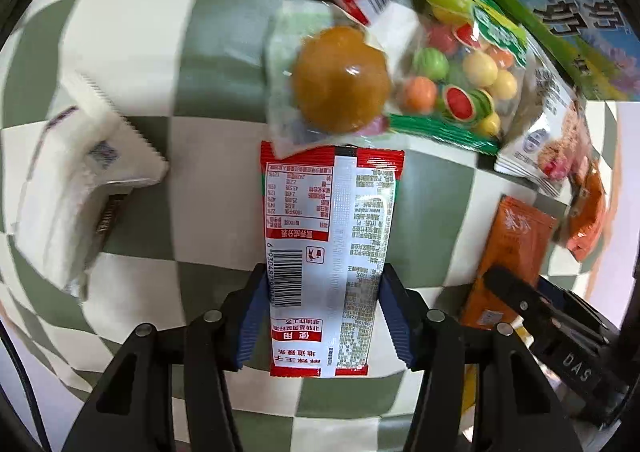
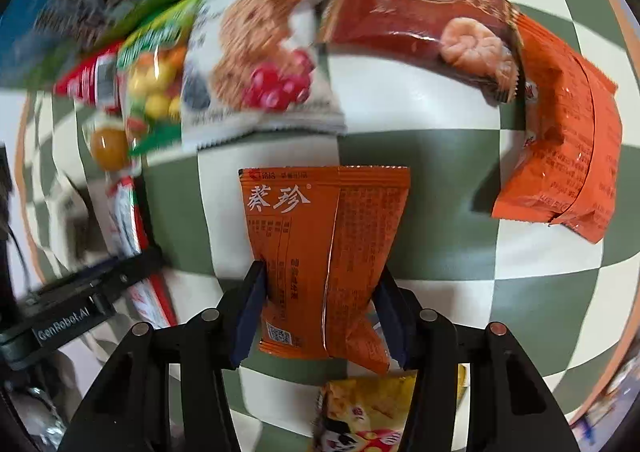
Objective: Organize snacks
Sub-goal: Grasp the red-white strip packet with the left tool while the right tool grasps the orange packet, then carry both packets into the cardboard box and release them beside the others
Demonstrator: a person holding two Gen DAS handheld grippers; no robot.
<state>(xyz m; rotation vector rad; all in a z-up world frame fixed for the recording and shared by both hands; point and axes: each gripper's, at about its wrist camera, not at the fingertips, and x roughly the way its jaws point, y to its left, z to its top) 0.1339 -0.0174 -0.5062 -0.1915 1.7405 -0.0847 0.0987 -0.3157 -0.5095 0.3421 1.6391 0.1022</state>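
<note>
My left gripper [image 1: 323, 294] is shut on a long red and white snack packet [image 1: 330, 244], back side up, held over the checked cloth [image 1: 132, 32]. My right gripper [image 2: 322, 298] is shut on an orange snack packet [image 2: 324, 252]; the packet crumples between the blue pads. The right gripper shows at the lower right of the left wrist view [image 1: 532, 304], with the orange packet [image 1: 508, 252] under it. The left gripper and its red packet [image 2: 128, 236] show at the left of the right wrist view.
A row of snacks lies ahead: a jelly cup [image 1: 340, 80], a fruit candy bag [image 1: 460, 68], an oat cookie packet [image 2: 260, 72], a brown pastry packet [image 2: 424, 20], an orange packet [image 2: 568, 156]. A green and blue box [image 1: 552, 0] stands behind. A white packet [image 1: 76, 176] lies left. A yellow packet [image 2: 360, 412] lies below.
</note>
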